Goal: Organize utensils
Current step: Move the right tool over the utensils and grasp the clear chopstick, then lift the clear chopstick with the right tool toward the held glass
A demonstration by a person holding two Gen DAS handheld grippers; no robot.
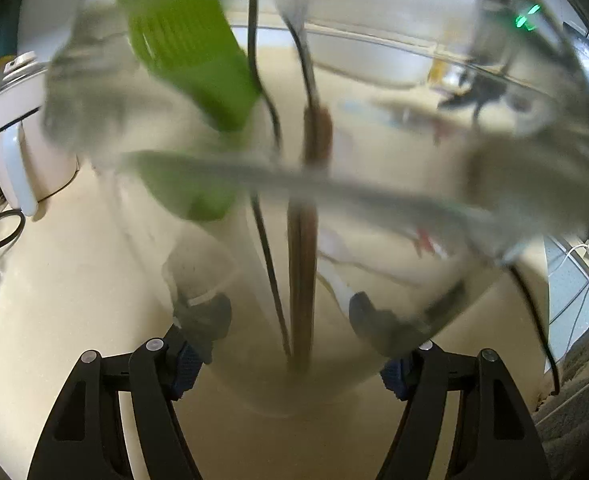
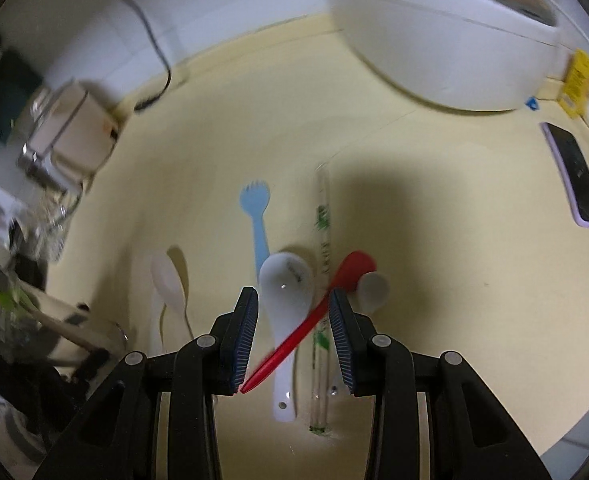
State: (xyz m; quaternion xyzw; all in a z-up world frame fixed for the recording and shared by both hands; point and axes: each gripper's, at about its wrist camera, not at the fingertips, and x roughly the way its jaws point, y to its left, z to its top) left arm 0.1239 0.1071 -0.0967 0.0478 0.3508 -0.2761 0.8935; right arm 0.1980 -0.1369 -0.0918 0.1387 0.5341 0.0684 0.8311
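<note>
The left gripper (image 1: 290,356) is closed around a clear glass jar (image 1: 314,240), one finger on each side of its round wall. Inside the jar stand a green spatula (image 1: 186,52), brown chopsticks (image 1: 306,248) and some thin dark sticks. Glass is hard, smooth and slippery, and it can break, so I think it needs a firm, gentle squeeze low on its body, just as it is held here.

The right gripper (image 2: 292,336) is open and holds nothing. It hangs just above the yellow surface (image 2: 454,300), over a row of loose things. A red spoon (image 2: 318,308) lies slanted between the fingers, across a white soup spoon (image 2: 284,300). Just right of that lies a wrapped pair of chopsticks (image 2: 323,280). A blue spork (image 2: 256,216) lies farther off, and a pale plastic spoon (image 2: 168,284) lies to the left.

The red spoon looks thin, light and stiff. Its middle handle seems the best place to pinch. The white spoon looks heavier and could chip.
</note>
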